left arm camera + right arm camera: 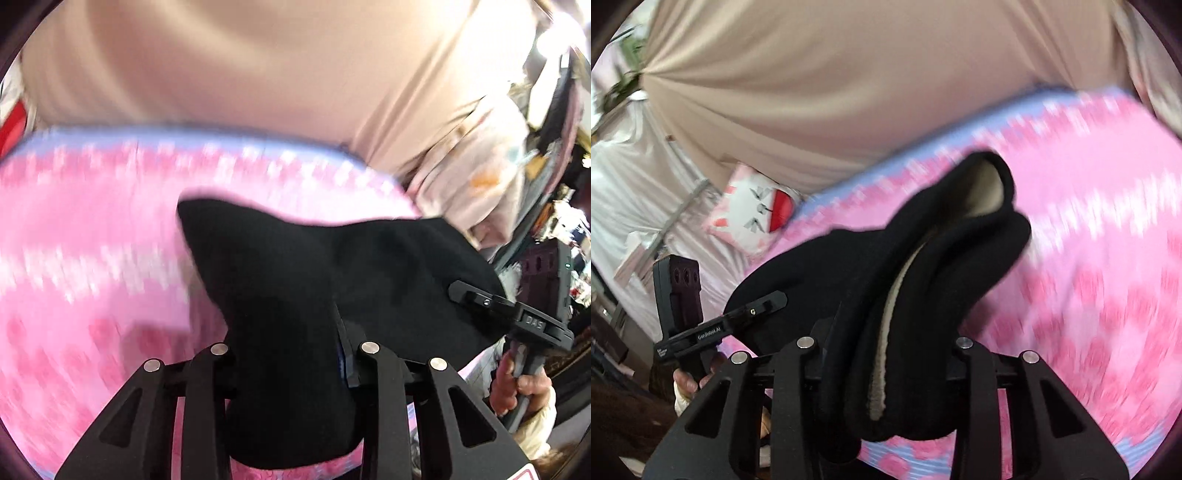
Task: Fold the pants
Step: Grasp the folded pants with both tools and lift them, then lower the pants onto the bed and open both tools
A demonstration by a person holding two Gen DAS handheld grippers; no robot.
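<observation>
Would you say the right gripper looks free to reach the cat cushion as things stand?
Probably not: the right gripper is shut on the black pants, which bunch up ahead of it, and the cat cushion lies well off to its side.

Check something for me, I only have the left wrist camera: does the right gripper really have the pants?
Observer: Yes, the right wrist camera shows the right gripper shut on a thick bunch of the pants.
Operator: Anything showing inside the cloth?
Observer: A pale fleecy lining shows at the open edge.
Operator: What lies past the bedspread edge?
Observer: A pink and white pillow with a cat face.
</observation>
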